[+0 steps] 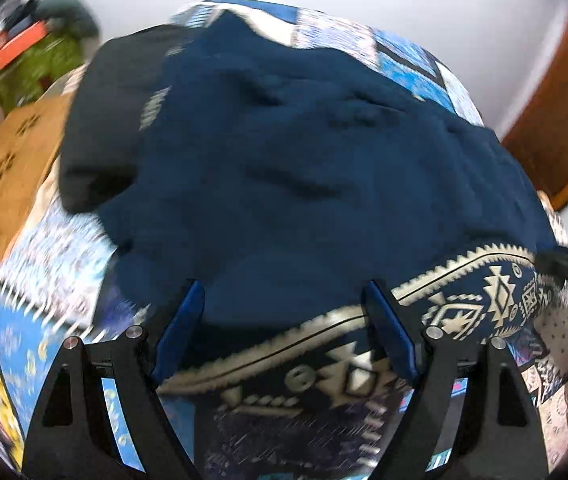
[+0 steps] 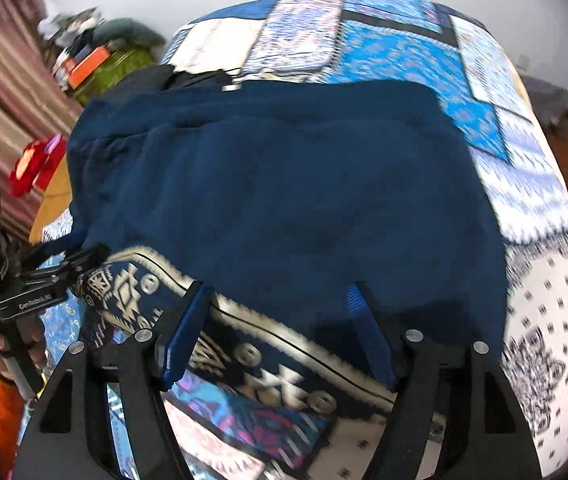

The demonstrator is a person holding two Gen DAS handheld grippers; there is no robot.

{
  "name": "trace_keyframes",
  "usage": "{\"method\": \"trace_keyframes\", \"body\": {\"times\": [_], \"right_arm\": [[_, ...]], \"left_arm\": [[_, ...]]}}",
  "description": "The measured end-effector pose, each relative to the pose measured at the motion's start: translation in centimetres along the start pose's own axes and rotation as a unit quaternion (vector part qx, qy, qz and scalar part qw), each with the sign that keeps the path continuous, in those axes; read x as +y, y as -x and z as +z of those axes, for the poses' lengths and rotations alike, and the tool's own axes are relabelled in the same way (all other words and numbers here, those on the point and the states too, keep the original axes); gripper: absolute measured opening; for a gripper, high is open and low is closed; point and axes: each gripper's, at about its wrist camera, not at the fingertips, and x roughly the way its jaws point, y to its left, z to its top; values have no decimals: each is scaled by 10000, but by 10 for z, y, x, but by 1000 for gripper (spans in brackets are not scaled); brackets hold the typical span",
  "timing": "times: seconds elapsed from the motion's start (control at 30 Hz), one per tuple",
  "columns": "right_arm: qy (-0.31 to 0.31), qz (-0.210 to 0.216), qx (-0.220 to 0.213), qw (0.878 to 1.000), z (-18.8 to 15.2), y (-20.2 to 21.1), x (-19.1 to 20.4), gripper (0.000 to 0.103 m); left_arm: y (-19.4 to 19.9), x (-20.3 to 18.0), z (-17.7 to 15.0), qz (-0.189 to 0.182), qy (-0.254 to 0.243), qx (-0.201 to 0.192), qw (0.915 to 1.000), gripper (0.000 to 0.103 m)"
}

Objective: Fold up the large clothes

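Our left gripper (image 1: 284, 320) and right gripper (image 2: 279, 320), jaws wide, empty, lower centre above navy garment (image 1: 304, 180) hem.

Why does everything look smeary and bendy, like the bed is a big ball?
Left wrist view: the lens bulges the patchwork bedspread into a dome, and movement smears the dark blue fleece garment, most of all at the left edge. Right wrist view: the same rounding, with the quilt's right side streaked; the garment's patterned cream-and-navy hem band stays readable. Both views are evenly lit, without glare.
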Motion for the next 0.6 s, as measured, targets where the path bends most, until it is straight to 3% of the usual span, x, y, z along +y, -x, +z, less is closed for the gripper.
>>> {"method": "trace_keyframes", "body": {"times": [0.13, 0.23, 0.37, 0.5, 0.6], "right_arm": [[-102, -578, 9, 9983, -16, 8, -18, 68], [-226, -635, 51, 9977, -25, 15, -28, 68], [-334, -662, -101, 9972, -33, 30, -34, 68], [-176, -908, -419, 9948, -34, 49, -26, 68], [-19, -884, -593, 9943, -33, 58, -15, 68]], "left_arm": [[10, 30, -10, 248, 607, -64, 9978, 82], [18, 52, -20, 649, 929, -164, 9934, 82], [28, 77, -30, 825, 1386, -209, 9867, 82], [41, 90, -44, 470, 2052, -333, 9770, 82], [43, 95, -57, -215, 2571, -250, 9658, 82]]}}
